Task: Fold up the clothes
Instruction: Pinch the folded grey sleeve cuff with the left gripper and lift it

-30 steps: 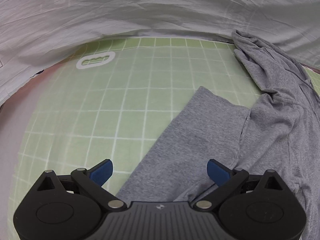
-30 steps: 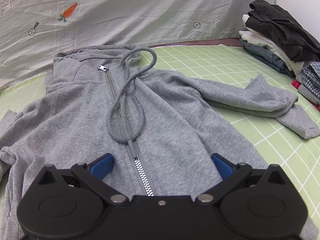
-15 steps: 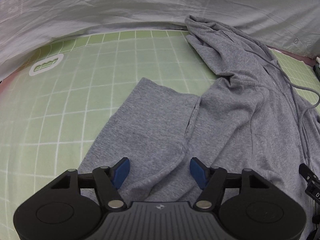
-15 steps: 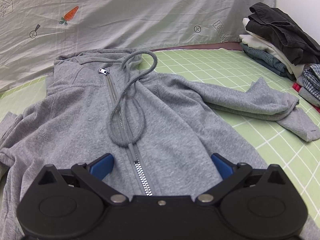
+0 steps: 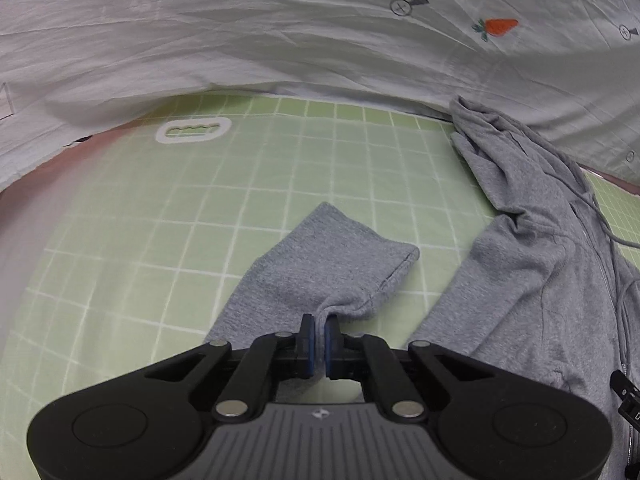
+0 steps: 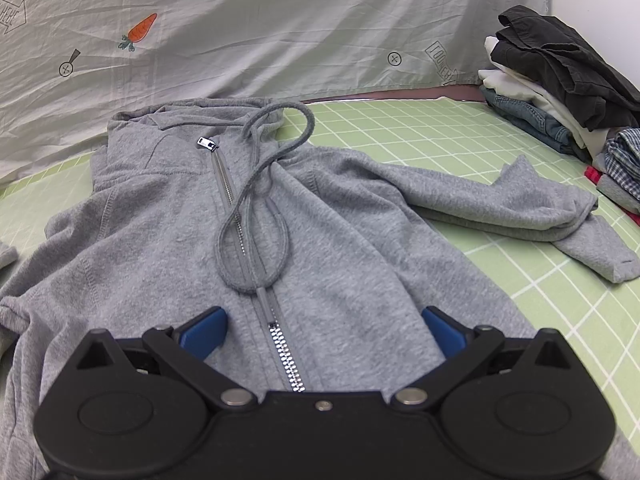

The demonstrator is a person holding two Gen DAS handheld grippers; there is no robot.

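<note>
A grey zip hoodie (image 6: 328, 240) lies face up on the green grid mat (image 6: 500, 140), zipper and drawstring down its middle. Its right sleeve (image 6: 520, 208) lies folded toward the mat's right side. In the left wrist view the hoodie's body (image 5: 540, 280) is at the right and its other sleeve (image 5: 332, 264) runs up the middle. My left gripper (image 5: 319, 334) is shut on that sleeve, pinching a fold of grey cloth between its blue pads and lifting it off the mat. My right gripper (image 6: 324, 328) hovers open over the lower zipper, nothing between its fingers.
A wrinkled white sheet (image 5: 280, 40) with a carrot print hangs behind the mat. A stack of folded clothes (image 6: 560, 92) sits at the back right. A white oval handle mark (image 5: 194, 134) is on the mat at the far left. Bare mat (image 5: 160, 240) lies left of the sleeve.
The left gripper's jaws went from wide open to shut on the sleeve, and the sleeve's end has bunched and lifted. The right gripper has stayed where it was, open.
</note>
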